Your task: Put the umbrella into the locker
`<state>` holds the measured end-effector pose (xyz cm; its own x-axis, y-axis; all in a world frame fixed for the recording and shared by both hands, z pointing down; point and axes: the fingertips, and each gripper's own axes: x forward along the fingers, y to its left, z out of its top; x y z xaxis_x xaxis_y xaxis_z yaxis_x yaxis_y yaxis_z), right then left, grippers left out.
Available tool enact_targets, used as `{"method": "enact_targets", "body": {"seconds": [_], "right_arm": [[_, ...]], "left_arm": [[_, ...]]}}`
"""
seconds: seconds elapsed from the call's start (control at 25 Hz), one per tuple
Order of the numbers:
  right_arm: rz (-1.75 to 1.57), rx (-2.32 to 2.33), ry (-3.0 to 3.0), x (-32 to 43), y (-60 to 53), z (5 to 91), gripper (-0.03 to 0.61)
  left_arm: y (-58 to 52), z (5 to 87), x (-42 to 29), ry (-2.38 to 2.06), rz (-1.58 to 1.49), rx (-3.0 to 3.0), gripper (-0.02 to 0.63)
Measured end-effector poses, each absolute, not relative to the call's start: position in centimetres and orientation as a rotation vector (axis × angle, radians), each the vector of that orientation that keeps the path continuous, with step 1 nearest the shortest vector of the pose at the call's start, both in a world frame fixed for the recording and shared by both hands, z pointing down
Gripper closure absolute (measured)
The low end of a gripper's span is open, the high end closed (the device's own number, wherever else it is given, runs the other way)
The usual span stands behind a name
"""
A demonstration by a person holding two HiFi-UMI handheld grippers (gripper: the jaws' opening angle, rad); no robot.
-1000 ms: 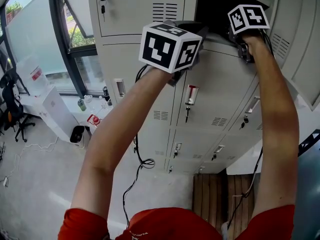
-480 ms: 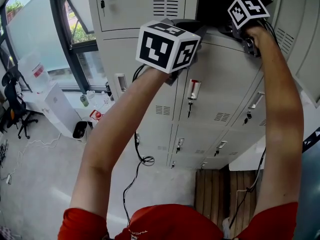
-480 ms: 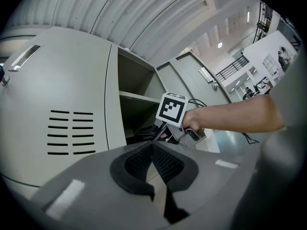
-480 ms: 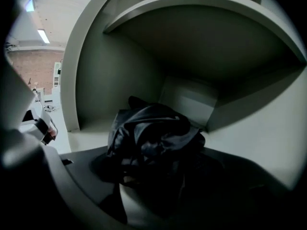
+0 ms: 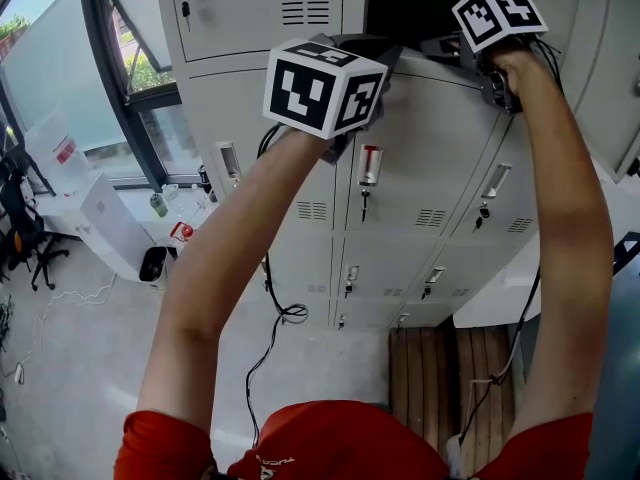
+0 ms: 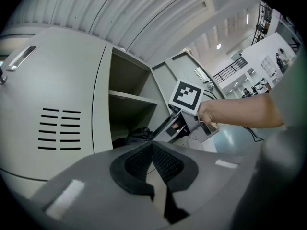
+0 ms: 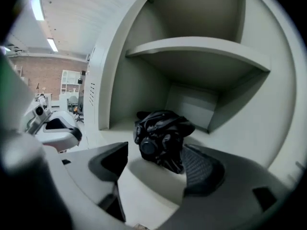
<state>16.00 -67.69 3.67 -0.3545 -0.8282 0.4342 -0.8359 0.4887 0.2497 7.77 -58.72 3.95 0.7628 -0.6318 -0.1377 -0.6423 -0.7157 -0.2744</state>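
The black folded umbrella (image 7: 163, 137) lies on the floor of the open locker compartment (image 7: 201, 104), under its inner shelf (image 7: 201, 49). My right gripper (image 7: 156, 163) reaches into that compartment. Its jaws have just been opening and stand wide, with the umbrella's near end between the tips and no pad pressing on it. From the head view, the right gripper (image 5: 455, 43) sits at the dark locker mouth (image 5: 410, 3). My left gripper (image 6: 152, 146) is shut and holds nothing. It hovers by the locker's left edge (image 5: 375, 50), and from there the umbrella (image 6: 138, 135) shows.
Closed locker doors with keys (image 5: 368, 166) stand below the open one. A vented door (image 6: 55, 128) is to its left. The open door (image 5: 585, 38) hangs at the right. A window (image 5: 130, 58), a white cabinet (image 5: 100, 218), a cable (image 5: 272, 308) and wooden slats (image 5: 440, 378) lie below.
The right gripper has shifted a little at the locker mouth. The left gripper has kept its place by the locker's edge.
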Motion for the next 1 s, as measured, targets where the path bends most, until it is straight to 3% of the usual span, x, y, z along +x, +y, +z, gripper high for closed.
{"method": "enact_targets", "body": {"seconds": [0.2, 0.48, 0.64, 1.0], "right_arm": [[-0.081, 1.443, -2.374, 15.3, -64.3, 1.5, 0.261], [-0.511, 1.548, -2.538, 13.7, -55.5, -0.5, 0.27], [-0.787, 1.648, -2.581, 13.7, -49.6, 0.4, 0.458], [-1.03, 1.684, -2.627, 11.3, -40.8, 5.9, 0.535]], "left_arm": [[-57.9, 3.8, 8.2, 0.988, 0.074, -2.65, 0.609], [-54.9, 3.3, 6.9, 0.988, 0.183, -2.629, 0.609], [-52.1, 4.1, 6.1, 0.979, 0.243, -2.589, 0.609], [-45.2, 7.7, 4.8, 0.934, 0.321, -2.519, 0.609]]}}
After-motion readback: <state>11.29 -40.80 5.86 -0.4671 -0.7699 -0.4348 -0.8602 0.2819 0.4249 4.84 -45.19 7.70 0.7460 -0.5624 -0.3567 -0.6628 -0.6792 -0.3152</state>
